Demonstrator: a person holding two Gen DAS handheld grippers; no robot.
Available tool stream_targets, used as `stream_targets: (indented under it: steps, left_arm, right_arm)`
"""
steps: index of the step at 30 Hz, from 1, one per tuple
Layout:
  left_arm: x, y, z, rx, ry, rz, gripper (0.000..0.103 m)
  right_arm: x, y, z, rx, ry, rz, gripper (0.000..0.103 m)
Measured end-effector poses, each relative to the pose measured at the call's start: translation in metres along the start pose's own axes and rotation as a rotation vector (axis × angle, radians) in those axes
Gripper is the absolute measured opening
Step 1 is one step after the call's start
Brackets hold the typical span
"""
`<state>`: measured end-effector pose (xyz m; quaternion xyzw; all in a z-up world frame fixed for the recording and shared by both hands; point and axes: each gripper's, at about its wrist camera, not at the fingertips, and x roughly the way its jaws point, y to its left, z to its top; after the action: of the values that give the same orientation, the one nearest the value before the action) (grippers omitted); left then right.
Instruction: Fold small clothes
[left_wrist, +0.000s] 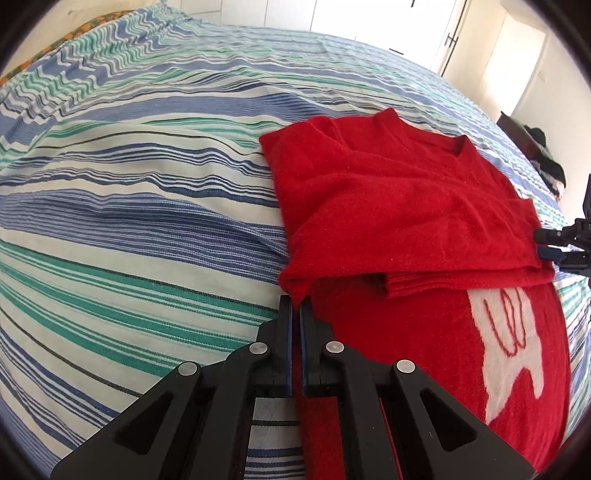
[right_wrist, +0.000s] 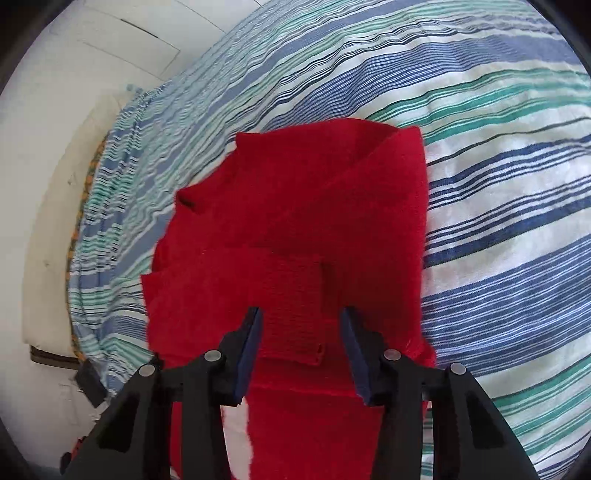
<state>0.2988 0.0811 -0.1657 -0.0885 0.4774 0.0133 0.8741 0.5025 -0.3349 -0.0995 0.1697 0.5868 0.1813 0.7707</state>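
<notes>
A red knitted sweater (left_wrist: 388, 199) with a white figure on its front lies partly folded on the striped bedcover (left_wrist: 129, 221). My left gripper (left_wrist: 295, 308) is shut on a folded corner of the sweater at its near left edge. In the right wrist view the same sweater (right_wrist: 314, 206) fills the middle, with a ribbed sleeve cuff (right_wrist: 291, 314) lying on top. My right gripper (right_wrist: 301, 325) hovers over that cuff with its jaws apart, the cuff between the blue pads and not pinched. The right gripper's tips (left_wrist: 554, 243) also show at the sweater's right edge.
The bed's edge and a cream mattress side (right_wrist: 48, 258) run along the left in the right wrist view. White cupboard doors (left_wrist: 369, 18) stand behind the bed. A dark pile of clothes (left_wrist: 546, 155) sits at the far right.
</notes>
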Motion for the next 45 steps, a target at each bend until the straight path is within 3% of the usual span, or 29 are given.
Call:
stream_targets:
  steps: [3, 7, 11, 14, 16, 18, 22, 24, 25, 27, 30, 32, 33, 35, 38, 39, 41, 45]
  left_arm:
    - [-0.001, 0.001, 0.000, -0.001, -0.002, -0.012, 0.001]
    - [-0.005, 0.006, 0.002, -0.019, -0.004, -0.042, 0.001]
    - [-0.004, 0.005, 0.002, -0.006, 0.008, -0.039, 0.001]
    - [-0.008, 0.002, 0.001, 0.021, 0.035, -0.010, 0.007]
    - [-0.019, 0.004, -0.001, 0.037, 0.048, -0.004, 0.014]
    - [-0.039, 0.011, -0.002, 0.026, 0.012, 0.012, 0.019]
    - [-0.070, 0.015, 0.017, -0.040, -0.108, -0.038, 0.017]
    - [-0.065, 0.001, 0.034, -0.026, -0.129, -0.087, 0.007]
    - [-0.058, -0.010, 0.041, -0.011, -0.130, -0.098, 0.007]
    - [-0.030, -0.026, 0.049, 0.016, -0.078, -0.097, 0.004]
    - [0.029, -0.026, 0.039, 0.030, 0.103, 0.057, 0.000]
    - [0.034, -0.015, 0.032, 0.017, 0.094, 0.091, 0.001]
    - [0.028, -0.011, 0.033, 0.005, 0.084, 0.122, 0.001]
    - [0.012, 0.001, 0.033, -0.050, 0.074, 0.098, 0.003]
    - [-0.024, 0.008, 0.020, -0.068, 0.017, 0.053, 0.004]
    - [-0.037, 0.006, 0.011, -0.054, 0.005, 0.047, 0.010]
    - [-0.061, -0.004, -0.012, -0.030, -0.010, 0.028, 0.022]
    - [-0.098, -0.037, -0.072, 0.013, -0.029, -0.007, 0.074]
  right_arm:
    - [0.016, 0.011, -0.004, -0.034, 0.060, 0.064, 0.005]
    - [-0.013, 0.023, -0.014, -0.116, 0.003, 0.029, 0.005]
    - [-0.009, 0.004, -0.028, -0.106, 0.042, -0.097, 0.005]
    - [-0.001, -0.004, -0.033, -0.083, 0.038, -0.104, 0.007]
    - [-0.008, -0.006, -0.034, -0.063, 0.002, -0.077, 0.030]
    - [-0.022, -0.006, -0.037, -0.076, -0.042, -0.078, 0.038]
    - [-0.063, 0.004, -0.040, -0.183, -0.172, -0.156, 0.038]
    - [-0.068, 0.018, -0.038, -0.245, -0.185, -0.105, 0.034]
    - [-0.065, 0.025, -0.038, -0.278, -0.169, -0.064, 0.027]
    - [-0.047, 0.041, -0.039, -0.319, -0.122, -0.030, 0.023]
    - [-0.005, 0.042, -0.048, -0.339, -0.055, -0.119, 0.023]
    - [0.024, 0.032, -0.055, -0.323, 0.015, -0.159, 0.024]
    - [0.024, 0.033, -0.057, -0.329, -0.008, -0.164, 0.024]
    - [0.007, 0.041, -0.060, -0.340, -0.057, -0.160, 0.024]
    - [-0.034, 0.051, -0.075, -0.396, -0.151, -0.124, 0.044]
    - [-0.048, 0.052, -0.084, -0.429, -0.179, -0.126, 0.050]
    - [-0.071, 0.051, -0.107, -0.476, -0.210, -0.139, 0.051]
    - [-0.096, 0.033, -0.169, -0.481, -0.203, -0.176, 0.051]
